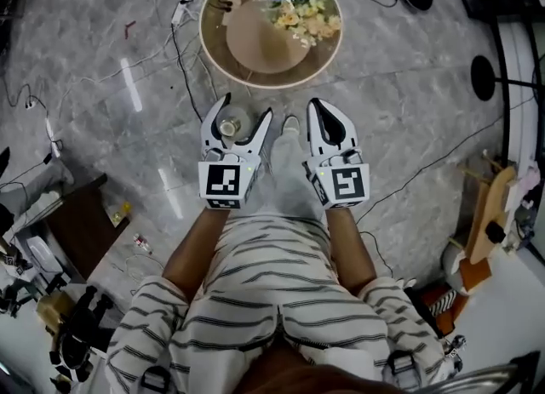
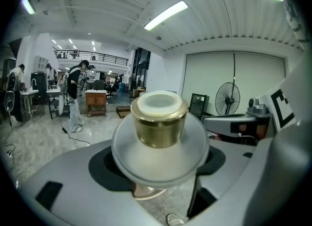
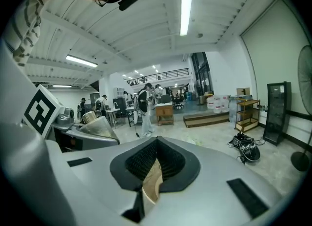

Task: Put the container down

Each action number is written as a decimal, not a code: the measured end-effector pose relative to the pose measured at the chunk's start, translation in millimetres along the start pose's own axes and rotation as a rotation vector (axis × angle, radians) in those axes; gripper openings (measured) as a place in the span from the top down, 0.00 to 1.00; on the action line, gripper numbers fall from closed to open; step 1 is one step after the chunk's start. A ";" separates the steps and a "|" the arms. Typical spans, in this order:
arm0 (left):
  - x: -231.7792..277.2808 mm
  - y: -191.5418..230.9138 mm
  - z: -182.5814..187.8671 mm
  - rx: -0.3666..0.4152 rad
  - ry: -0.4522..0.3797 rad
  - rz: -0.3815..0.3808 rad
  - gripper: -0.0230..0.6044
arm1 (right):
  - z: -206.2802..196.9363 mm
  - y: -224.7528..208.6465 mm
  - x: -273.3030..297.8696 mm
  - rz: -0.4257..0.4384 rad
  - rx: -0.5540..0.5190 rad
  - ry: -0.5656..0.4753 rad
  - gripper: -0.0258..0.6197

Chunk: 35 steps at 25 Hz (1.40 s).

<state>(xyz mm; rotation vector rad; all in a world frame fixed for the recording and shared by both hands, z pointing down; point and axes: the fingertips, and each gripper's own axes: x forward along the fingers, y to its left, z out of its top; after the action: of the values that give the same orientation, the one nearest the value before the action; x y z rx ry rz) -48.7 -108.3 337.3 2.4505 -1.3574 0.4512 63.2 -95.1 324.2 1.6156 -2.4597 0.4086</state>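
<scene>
In the head view the container, a small frosted-glass jar with a gold collar, sits between the jaws of my left gripper, held above the grey marble floor just short of the round table. The left gripper view shows its gold collar and white top upright, with the pale glass body pressed between the two grey jaws. My right gripper hangs beside it to the right, shut with nothing in it. In the right gripper view its jaws meet around a thin slit.
A round wooden-rimmed table stands ahead, carrying a flower bunch and a tan dish. Cables trail over the floor. A dark cabinet is at the left; a wooden stand and a fan base are at the right.
</scene>
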 end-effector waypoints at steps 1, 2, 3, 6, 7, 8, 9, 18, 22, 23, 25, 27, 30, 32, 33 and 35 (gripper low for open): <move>5.9 1.7 -4.1 -0.007 0.007 0.009 0.44 | -5.3 -2.5 4.7 0.011 -0.006 0.004 0.95; 11.4 3.1 -8.4 -0.012 0.011 0.020 0.44 | -10.1 -4.8 9.6 0.019 -0.017 0.005 0.95; 17.0 4.4 -12.7 -0.016 0.014 0.031 0.44 | -14.4 -7.2 14.9 0.025 -0.027 0.006 0.95; 35.1 8.9 -26.6 -0.017 0.023 0.059 0.44 | -31.0 -19.4 31.8 0.028 -0.027 0.050 0.95; 41.1 10.5 -31.9 -0.019 0.027 0.065 0.44 | -37.3 -23.7 37.5 0.024 -0.020 0.070 0.95; 47.1 12.2 -37.6 -0.022 0.030 0.069 0.44 | -43.0 -26.9 43.3 0.023 -0.012 0.082 0.95; 53.1 14.1 -43.6 -0.026 0.033 0.074 0.44 | -47.9 -28.7 49.0 0.027 -0.004 0.084 0.95; 111.3 29.6 -94.9 -0.064 0.058 0.119 0.44 | -108.8 -42.0 76.1 0.045 0.046 0.108 0.95; 134.8 37.2 -124.7 -0.049 0.081 0.123 0.44 | -134.5 -45.0 90.7 0.058 0.050 0.128 0.95; 140.1 38.9 -132.3 -0.044 0.089 0.125 0.44 | -139.0 -45.5 94.6 0.066 0.047 0.130 0.95; 149.2 42.5 -147.0 -0.037 0.105 0.132 0.44 | -147.4 -46.7 101.0 0.080 0.043 0.131 0.95; 159.2 46.1 -160.7 -0.038 0.117 0.140 0.44 | -156.3 -51.0 104.5 0.077 0.048 0.134 0.95; 176.0 50.8 -179.5 -0.038 0.130 0.148 0.44 | -172.2 -59.4 107.8 0.053 0.067 0.143 0.95; 184.6 53.8 -192.7 -0.028 0.140 0.149 0.44 | -186.6 -59.6 107.7 0.055 0.065 0.160 0.95; 188.5 54.9 -199.6 -0.021 0.144 0.148 0.44 | -193.2 -59.0 107.2 0.057 0.065 0.167 0.95; 197.1 56.6 -213.1 -0.007 0.152 0.144 0.44 | -204.1 -59.1 106.9 0.057 0.067 0.175 0.95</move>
<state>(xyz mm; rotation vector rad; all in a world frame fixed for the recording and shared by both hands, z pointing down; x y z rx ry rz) -24.6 -200.0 617.4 2.2700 -1.4733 0.6521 73.2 -145.3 556.5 1.4679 -2.3884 0.6198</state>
